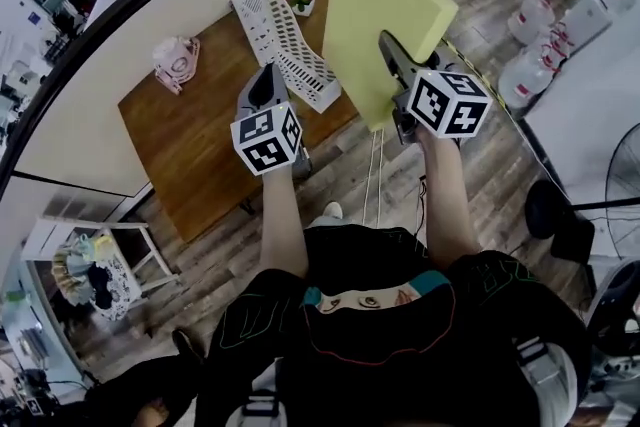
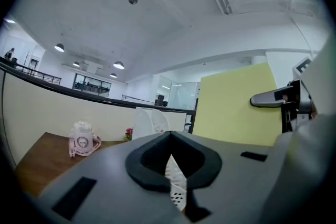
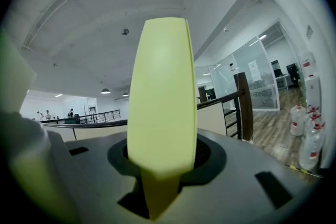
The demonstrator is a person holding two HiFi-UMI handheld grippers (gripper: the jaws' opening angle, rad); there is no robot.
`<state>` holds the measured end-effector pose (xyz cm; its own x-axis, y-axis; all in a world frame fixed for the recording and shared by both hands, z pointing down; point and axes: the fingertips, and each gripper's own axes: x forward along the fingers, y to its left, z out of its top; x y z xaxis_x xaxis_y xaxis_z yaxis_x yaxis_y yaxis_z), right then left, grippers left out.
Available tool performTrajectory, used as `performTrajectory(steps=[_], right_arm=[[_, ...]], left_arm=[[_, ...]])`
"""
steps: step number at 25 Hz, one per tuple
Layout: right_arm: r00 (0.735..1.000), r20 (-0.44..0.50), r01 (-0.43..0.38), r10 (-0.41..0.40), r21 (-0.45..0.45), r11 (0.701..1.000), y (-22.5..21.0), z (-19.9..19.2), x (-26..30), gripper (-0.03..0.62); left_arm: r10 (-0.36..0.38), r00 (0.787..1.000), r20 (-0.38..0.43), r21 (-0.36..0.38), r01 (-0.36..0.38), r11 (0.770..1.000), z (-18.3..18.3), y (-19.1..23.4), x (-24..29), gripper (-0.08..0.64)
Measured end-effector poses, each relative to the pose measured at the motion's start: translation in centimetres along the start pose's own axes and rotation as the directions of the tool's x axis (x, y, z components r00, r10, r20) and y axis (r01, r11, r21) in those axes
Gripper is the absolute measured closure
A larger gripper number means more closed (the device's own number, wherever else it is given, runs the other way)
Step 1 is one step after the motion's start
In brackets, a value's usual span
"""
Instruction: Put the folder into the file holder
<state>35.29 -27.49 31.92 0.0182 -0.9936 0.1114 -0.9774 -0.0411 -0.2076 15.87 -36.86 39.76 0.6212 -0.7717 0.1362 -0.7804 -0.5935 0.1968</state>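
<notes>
Two bare forearms reach forward and up. The right gripper (image 1: 388, 45) (image 3: 163, 165) is clamped on the lower edge of a smooth, flat, pale-yellow folder (image 1: 380, 15) (image 3: 160, 97), holding it upright in the air. The left gripper (image 1: 268, 75) (image 2: 169, 136) has its dark jaws together on nothing. Beyond it, a white perforated plastic file holder (image 1: 290, 45) (image 2: 149, 120) sits on the brown wooden table (image 1: 190, 145), left of the folder.

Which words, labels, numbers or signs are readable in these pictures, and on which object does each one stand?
No text can be read in any view.
Round label on the pink object on the table: too small to read.
Sheets on the glass wall: blurred.
Water jugs: any print is too small.
Marker cubes: square patterns only, no letters.
Yellow folder: blank.
</notes>
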Motion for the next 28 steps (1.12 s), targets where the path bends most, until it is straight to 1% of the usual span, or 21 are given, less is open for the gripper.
performTrajectory(steps=[7,12,19,28], right_arm=[[0.993,-0.022,-0.121,0.120,-0.039,0.992,4.4,0.3,4.0,0.442],[0.983,-0.047,-0.181,0.178,-0.054,0.982,6.5,-0.3,6.6,0.442],[0.974,-0.067,-0.224,0.218,-0.092,0.970,8.5,-0.7,10.0,0.442],[0.967,-0.071,-0.251,0.243,-0.136,0.958,10.1,-0.8,13.9,0.442]], left_arm=[[0.071,0.996,0.048,-0.008,-0.071,0.997,2.1,3.6,-0.3,0.566],[0.114,0.992,0.059,-0.014,-0.113,0.994,2.6,5.8,-0.1,0.566],[0.157,0.986,0.060,-0.020,-0.156,0.988,3.1,8.7,0.6,0.566],[0.177,0.983,0.044,-0.025,-0.176,0.984,2.6,11.5,1.4,0.566]])
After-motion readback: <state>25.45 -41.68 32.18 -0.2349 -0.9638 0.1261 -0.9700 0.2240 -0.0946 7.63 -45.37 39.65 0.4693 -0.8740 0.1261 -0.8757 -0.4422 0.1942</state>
